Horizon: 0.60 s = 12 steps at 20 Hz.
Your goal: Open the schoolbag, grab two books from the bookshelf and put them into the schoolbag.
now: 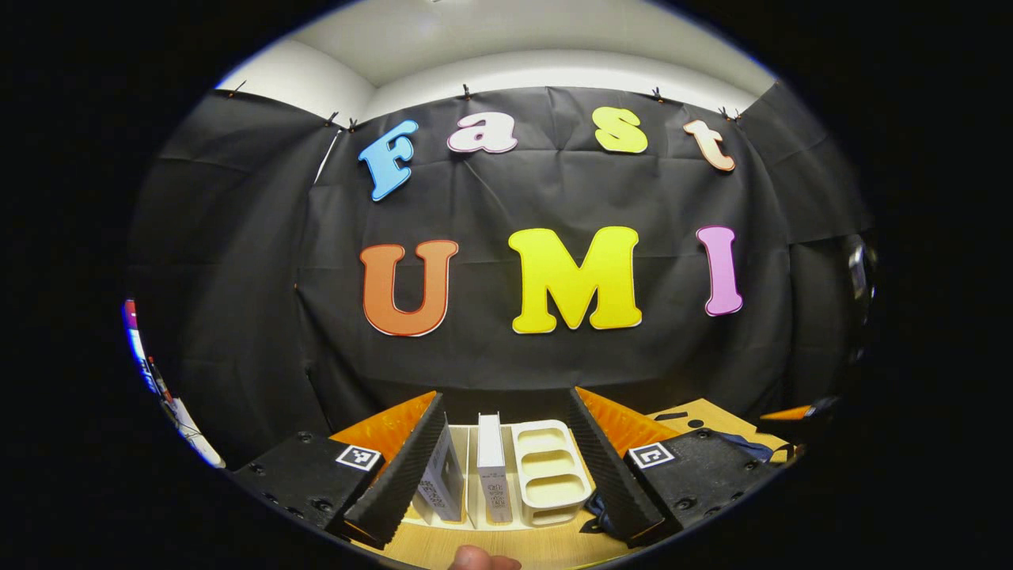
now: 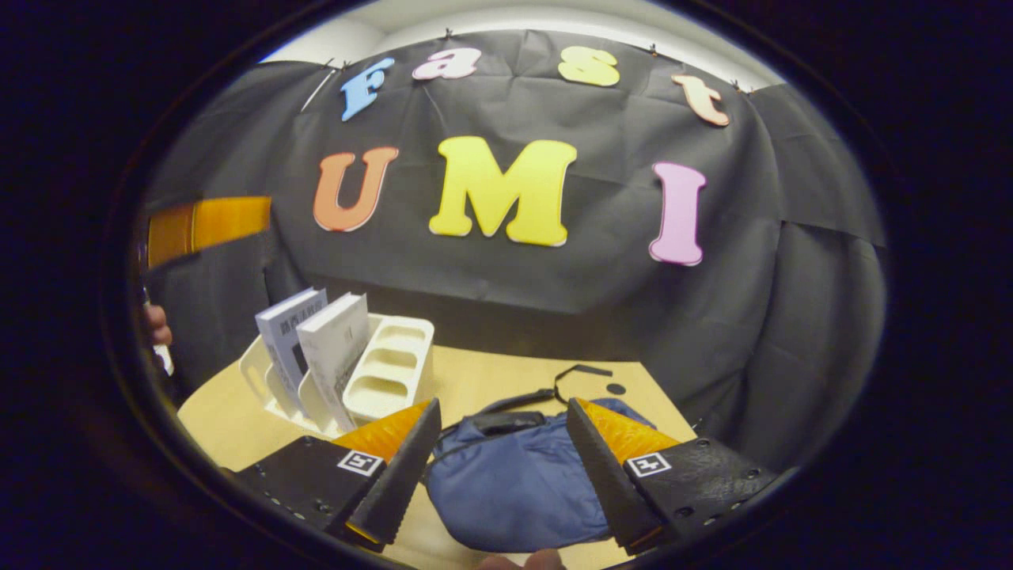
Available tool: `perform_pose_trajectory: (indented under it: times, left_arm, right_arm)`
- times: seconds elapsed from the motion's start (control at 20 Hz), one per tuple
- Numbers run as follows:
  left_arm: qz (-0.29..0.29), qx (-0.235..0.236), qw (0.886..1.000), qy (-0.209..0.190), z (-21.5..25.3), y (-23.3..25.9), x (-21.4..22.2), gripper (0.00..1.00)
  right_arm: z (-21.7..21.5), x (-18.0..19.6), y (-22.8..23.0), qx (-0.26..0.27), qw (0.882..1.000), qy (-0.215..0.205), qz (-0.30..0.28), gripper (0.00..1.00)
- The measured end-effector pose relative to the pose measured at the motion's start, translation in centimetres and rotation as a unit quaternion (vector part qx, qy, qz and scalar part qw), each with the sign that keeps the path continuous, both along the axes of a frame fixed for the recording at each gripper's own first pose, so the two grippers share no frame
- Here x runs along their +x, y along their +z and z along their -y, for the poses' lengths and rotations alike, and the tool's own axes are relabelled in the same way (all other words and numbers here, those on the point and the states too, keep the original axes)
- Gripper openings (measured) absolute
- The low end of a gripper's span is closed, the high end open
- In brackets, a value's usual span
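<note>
On the table (image 2: 491, 372) lies the blue bag (image 2: 514, 483), flat, its dark strap (image 2: 554, 384) trailing toward the wall; the right gripper view frames it between the right gripper (image 2: 500, 459), whose fingers stand spread and touch nothing. Left of the bag, apart from it, the white rack (image 2: 388, 372) holds two upright books (image 2: 316, 348). The left gripper view faces that rack (image 1: 546, 467) head-on, books (image 1: 491, 459) between the spread fingers of the left gripper (image 1: 506, 467), with what may be the bag's edge (image 1: 744, 445) at right.
</note>
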<state>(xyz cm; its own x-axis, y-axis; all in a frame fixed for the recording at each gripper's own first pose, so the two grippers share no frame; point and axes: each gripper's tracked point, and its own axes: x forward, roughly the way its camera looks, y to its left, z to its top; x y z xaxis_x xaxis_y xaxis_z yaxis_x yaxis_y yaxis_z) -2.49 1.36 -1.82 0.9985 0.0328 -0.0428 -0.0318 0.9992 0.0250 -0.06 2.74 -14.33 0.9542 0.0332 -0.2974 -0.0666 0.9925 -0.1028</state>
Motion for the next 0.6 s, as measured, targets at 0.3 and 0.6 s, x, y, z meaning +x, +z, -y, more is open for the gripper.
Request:
perform_pose_trajectory:
  times: [0.3,0.6]
  left_arm:
    - [-0.017,0.007,1.000,0.002,-0.6,-1.8,-1.1,0.97]
    - [-0.042,-0.001,0.999,0.007,-1.5,-3.7,-2.2,0.97]
  right_arm:
    - [-1.9,0.0,-10.0,-0.018,0.994,0.012,-0.103,0.98]
    - [-3.2,-0.5,-17.6,-0.072,0.981,0.037,-0.175,0.96]
